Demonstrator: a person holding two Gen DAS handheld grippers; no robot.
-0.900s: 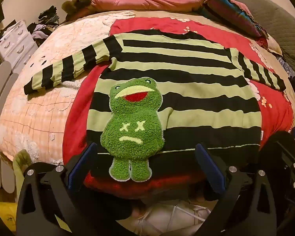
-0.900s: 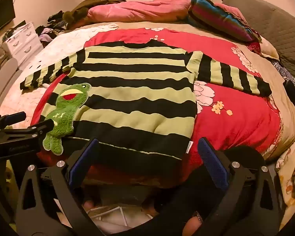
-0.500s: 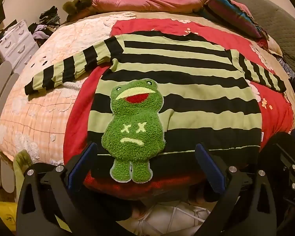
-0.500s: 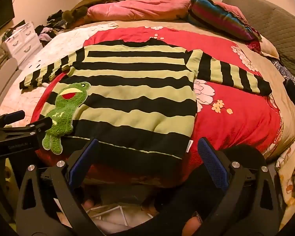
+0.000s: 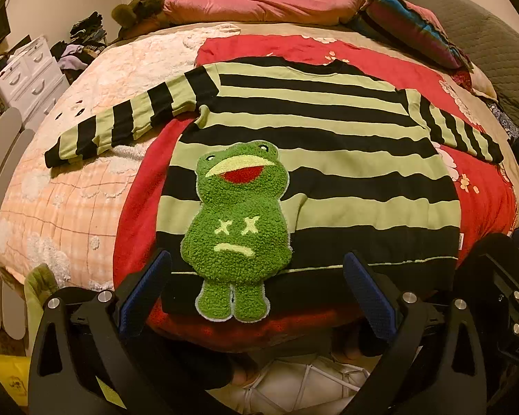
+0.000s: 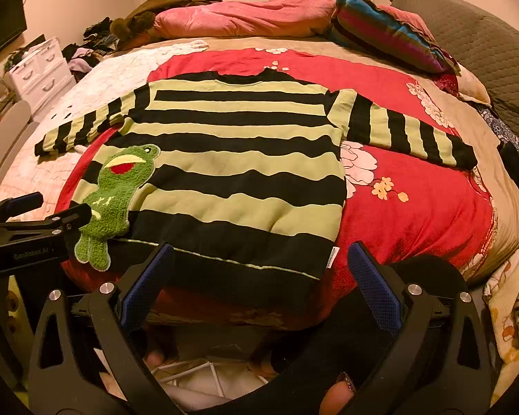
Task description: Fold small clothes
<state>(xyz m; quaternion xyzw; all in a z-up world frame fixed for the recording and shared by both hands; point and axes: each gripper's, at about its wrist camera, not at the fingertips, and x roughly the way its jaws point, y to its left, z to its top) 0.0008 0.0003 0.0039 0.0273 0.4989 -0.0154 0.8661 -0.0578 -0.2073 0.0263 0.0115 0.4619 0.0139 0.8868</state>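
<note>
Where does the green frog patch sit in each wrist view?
Left wrist: frog patch at lower centre, between the open tongs, on the striped sweater.
Right wrist: frog patch at lower left, beside the left tongs.
Shared landmark: the sweater's white side tag.

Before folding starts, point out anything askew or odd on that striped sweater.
The striped sweater lies flat, sleeves spread. Its frog patch hangs past the hem, feet loose over the red blanket. Nothing looks damaged.
</note>
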